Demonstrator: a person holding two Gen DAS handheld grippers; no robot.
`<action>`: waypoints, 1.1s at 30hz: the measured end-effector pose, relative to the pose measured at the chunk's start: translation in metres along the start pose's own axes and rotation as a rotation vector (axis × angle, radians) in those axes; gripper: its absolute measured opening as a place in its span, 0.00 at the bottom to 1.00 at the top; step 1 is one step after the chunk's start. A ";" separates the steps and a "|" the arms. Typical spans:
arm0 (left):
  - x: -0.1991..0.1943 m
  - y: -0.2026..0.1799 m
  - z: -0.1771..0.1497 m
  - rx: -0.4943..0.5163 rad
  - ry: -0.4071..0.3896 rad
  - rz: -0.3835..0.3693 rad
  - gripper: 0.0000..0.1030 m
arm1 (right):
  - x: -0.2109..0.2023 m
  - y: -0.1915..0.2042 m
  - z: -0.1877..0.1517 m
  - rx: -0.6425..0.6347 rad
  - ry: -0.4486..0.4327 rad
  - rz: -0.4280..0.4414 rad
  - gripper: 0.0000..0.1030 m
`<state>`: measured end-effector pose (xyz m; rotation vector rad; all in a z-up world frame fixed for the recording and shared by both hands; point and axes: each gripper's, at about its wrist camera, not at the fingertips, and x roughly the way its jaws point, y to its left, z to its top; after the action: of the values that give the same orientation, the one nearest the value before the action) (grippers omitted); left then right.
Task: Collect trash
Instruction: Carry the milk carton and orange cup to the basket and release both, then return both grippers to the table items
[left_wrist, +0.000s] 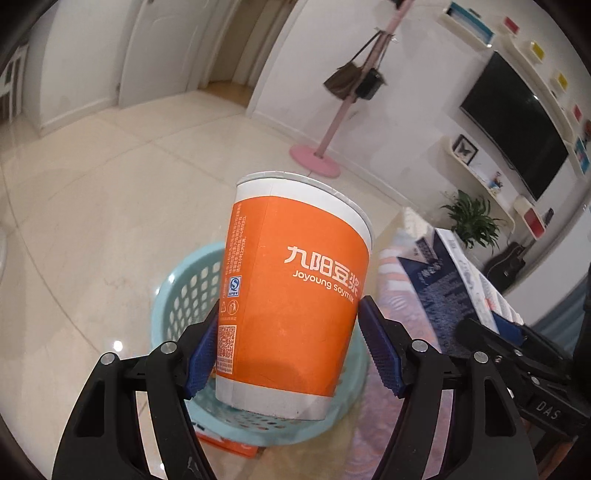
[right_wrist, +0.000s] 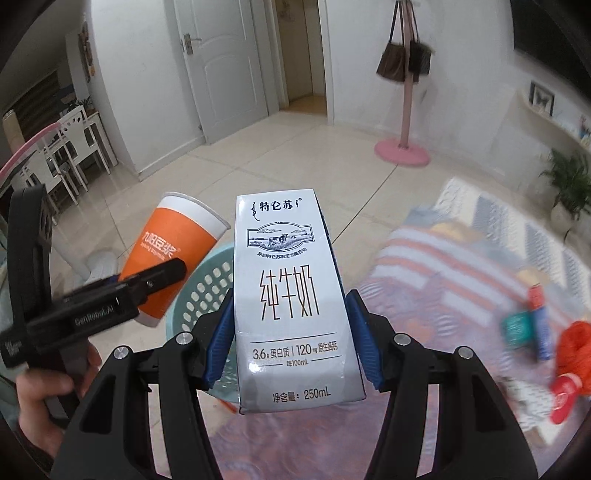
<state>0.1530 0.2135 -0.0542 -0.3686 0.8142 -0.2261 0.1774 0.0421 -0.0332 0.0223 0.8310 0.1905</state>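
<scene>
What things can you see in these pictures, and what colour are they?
Paper cup: one, orange and white, held above the basket.
Milk carton: one, white, held above the basket.
Basket: one, light blue, below both.
Coat stand: one, pink, on the floor, bags hanging.
Television: one, black, on the wall.
Plant: one, green, by the wall.
Left gripper: black, blue pads, gripping the cup.
Right gripper: black, blue pads, gripping the carton.
</scene>
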 end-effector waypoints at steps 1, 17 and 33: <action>0.006 0.004 0.000 -0.007 0.012 0.005 0.67 | 0.009 0.001 -0.001 0.013 0.020 0.011 0.53; 0.038 0.032 -0.009 -0.069 0.090 0.037 0.69 | 0.058 -0.005 -0.013 0.122 0.125 0.012 0.55; 0.010 -0.007 -0.001 -0.014 -0.021 0.005 0.69 | 0.019 -0.018 -0.026 0.084 0.059 0.010 0.55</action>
<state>0.1582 0.2037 -0.0588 -0.3813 0.7965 -0.2118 0.1738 0.0263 -0.0660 0.1006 0.8973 0.1659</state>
